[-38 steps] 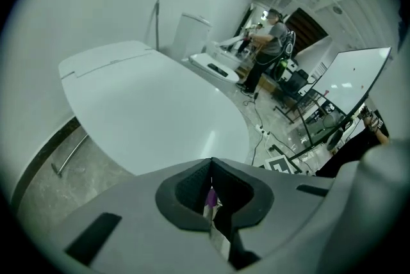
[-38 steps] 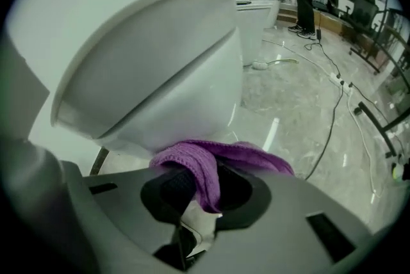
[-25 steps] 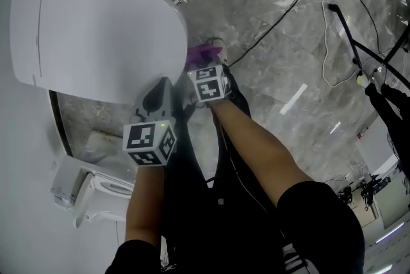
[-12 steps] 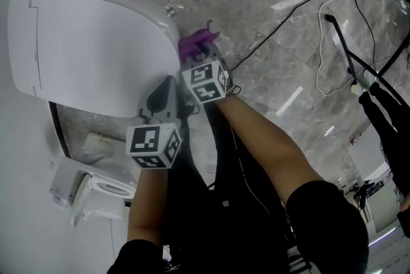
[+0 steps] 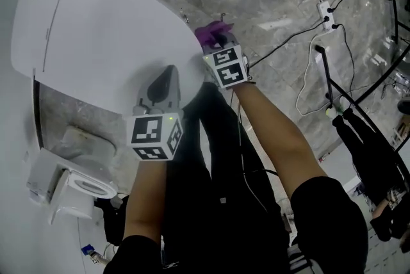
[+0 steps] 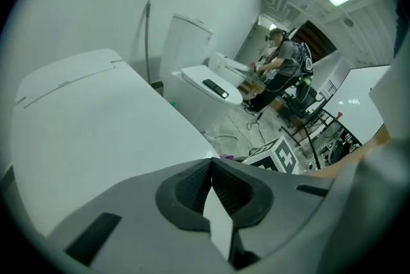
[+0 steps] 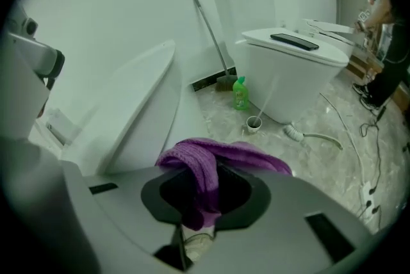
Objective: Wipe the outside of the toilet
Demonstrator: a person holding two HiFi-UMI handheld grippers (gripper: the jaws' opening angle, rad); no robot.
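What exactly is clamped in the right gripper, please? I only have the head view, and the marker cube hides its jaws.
Observer: The right gripper is shut on a purple cloth, bunched between its jaws.
Operator: Thank you. Does the left gripper carry anything?
Observer: No, its jaws are together with nothing between them.
Operator: What lies beyond the toilet?
Observer: A green bottle stands on the floor by the wall, beside a second toilet.
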